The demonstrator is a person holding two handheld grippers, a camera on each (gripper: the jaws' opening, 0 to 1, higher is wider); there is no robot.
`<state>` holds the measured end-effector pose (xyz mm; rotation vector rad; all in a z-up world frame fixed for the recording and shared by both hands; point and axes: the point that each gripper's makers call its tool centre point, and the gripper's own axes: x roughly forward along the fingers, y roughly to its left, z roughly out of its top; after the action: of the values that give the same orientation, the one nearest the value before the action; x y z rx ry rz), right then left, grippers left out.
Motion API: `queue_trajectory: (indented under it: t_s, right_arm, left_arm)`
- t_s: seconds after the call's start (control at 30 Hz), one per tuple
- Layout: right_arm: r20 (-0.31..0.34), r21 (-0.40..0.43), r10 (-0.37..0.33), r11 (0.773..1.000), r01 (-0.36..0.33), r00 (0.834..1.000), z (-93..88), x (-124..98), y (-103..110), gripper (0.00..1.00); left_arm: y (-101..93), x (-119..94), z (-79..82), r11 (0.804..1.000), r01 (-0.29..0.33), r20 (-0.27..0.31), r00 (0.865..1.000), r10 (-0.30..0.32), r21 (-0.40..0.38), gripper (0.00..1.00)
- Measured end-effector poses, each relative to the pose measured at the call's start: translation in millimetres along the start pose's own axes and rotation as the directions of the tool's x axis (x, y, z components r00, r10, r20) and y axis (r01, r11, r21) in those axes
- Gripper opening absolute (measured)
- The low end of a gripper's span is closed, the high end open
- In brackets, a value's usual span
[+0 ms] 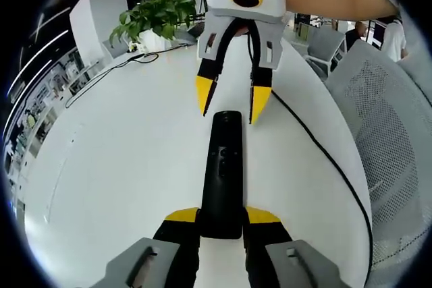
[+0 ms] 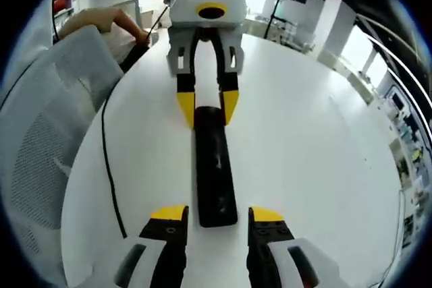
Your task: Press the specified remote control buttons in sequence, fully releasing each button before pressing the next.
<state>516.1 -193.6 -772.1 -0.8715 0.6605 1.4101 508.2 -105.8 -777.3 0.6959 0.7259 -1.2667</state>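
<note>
1. Black, slim plastic remote control (image 1: pixel 221 177) lies flat on the white round tabletop (image 1: pixel 121 166), between our two claws.
2. Our left claw (image 1: pixel 221 217) clenches the remote's near end between yellow tips.
3. Our right claw (image 2: pixel 217 217) is released, jaws spread beside the remote's (image 2: pixel 214 173) other end, apparently apart from it.
4. Thin black cable (image 1: pixel 324 156) runs along the tabletop edge.

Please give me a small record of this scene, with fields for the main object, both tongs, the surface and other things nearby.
object: black remote control, lying flat
left tongs: closed around the remote's near end
right tongs: open, astride the remote's other end, not touching
surface: white table
nearby: black cable, potted plant, mesh chair
</note>
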Motion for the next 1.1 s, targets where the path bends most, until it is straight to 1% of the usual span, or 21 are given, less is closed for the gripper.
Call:
queue_trajectory:
  t_s: [0.4, 0.53, 1.1]
  right_arm:
    - [-0.002, 0.011, 0.017, 1.0, -0.017, 1.0, -3.0, 5.3, 2.4, 0.3]
    - [-0.002, 0.01, 0.017, 1.0, -0.017, 1.0, -3.4, 6.1, 1.9, 0.26]
    - [0.001, 0.008, 0.022, 1.0, -0.022, 1.0, -2.1, 6.5, 3.1, 0.22]
  left_arm:
    - [-0.2, -0.2, 0.4, 1.0, 0.001, 0.001, 1.0, -0.001, 0.007, 0.23]
    - [-0.1, -0.1, 0.5, 1.0, 0.001, 0.001, 1.0, -0.001, 0.009, 0.23]
    - [-0.2, -0.4, 0.0, 1.0, 0.004, 0.003, 1.0, -0.004, 0.013, 0.23]
